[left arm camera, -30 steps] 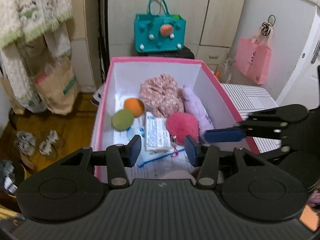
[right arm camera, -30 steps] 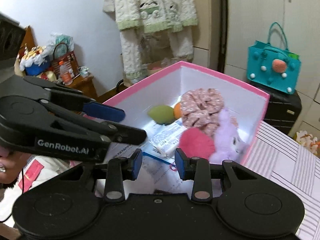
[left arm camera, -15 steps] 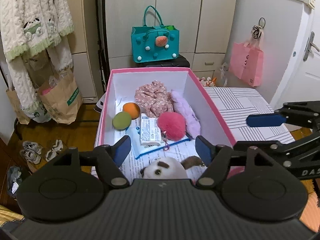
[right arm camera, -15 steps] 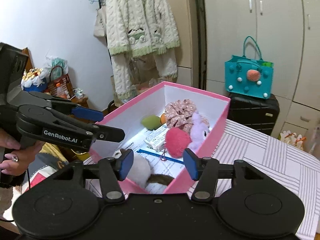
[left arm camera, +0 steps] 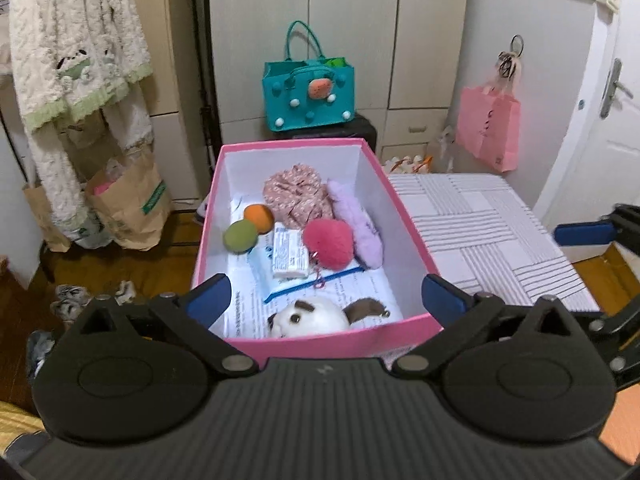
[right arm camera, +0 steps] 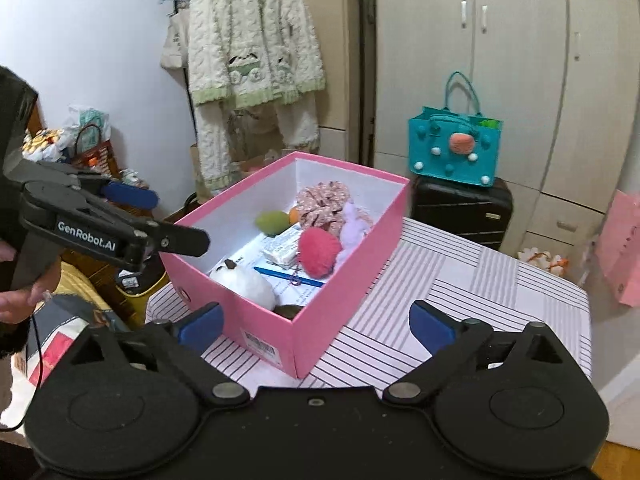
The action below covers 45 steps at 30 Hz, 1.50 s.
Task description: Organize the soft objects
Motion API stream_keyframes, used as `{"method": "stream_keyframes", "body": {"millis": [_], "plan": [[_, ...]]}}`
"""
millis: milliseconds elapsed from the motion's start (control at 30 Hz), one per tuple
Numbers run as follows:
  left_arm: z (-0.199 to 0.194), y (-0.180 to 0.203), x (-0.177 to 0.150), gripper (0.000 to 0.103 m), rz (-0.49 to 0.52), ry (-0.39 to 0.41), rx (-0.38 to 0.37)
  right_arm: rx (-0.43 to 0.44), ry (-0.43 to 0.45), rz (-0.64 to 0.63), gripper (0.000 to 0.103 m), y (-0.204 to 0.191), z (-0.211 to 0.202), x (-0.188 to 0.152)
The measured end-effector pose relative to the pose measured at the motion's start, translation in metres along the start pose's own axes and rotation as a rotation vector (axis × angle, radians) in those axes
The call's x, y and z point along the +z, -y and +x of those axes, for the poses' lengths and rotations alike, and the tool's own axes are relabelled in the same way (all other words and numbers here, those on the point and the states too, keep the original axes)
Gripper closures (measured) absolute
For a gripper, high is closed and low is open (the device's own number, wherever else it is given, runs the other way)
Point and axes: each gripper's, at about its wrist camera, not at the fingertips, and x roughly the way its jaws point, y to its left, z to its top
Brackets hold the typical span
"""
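A pink box [left arm camera: 328, 342] sits on the striped desk [left arm camera: 472, 220], at its left edge. Inside lie a white plush [left arm camera: 310, 318] at the near end, a red pompom [left arm camera: 328, 242], a lilac plush [left arm camera: 358, 224] along the right wall, a floral scrunchie [left arm camera: 296, 192] at the far end, a green ball [left arm camera: 240, 237], an orange ball [left arm camera: 259, 218] touching it, and a wipes pack [left arm camera: 290, 254] on printed paper. The left gripper [left arm camera: 324, 294] hangs over the box's near wall, jaws opening wide with nothing held between them. The right gripper [right arm camera: 314, 322] hangs over the box's near corner, jaws likewise opening and empty. A teal bag [right arm camera: 454, 152] rests on a black suitcase [right arm camera: 460, 210] behind.
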Motion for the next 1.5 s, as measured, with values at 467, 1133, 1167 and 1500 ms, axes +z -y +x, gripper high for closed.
{"method": "stream_keyframes", "body": {"millis": [467,1133,1167,1500], "plan": [[-0.026,0.052,-0.011,0.000,0.126,-0.081,0.013,-0.080,0.100,-0.016,0.002,-0.003,-0.056,-0.017],[-0.036,0.070,-0.035,0.000,0.008,0.010,0.114,-0.301,0.059,0.130,0.001,-0.003,-0.059,-0.040],[-0.035,0.069,-0.035,0.000,0.002,0.009,0.119,-0.313,0.062,0.134,0.001,-0.005,-0.057,-0.040],[-0.030,0.067,-0.045,0.000,-0.011,0.023,0.153,-0.440,0.079,0.185,0.001,-0.007,-0.050,-0.049]]}}
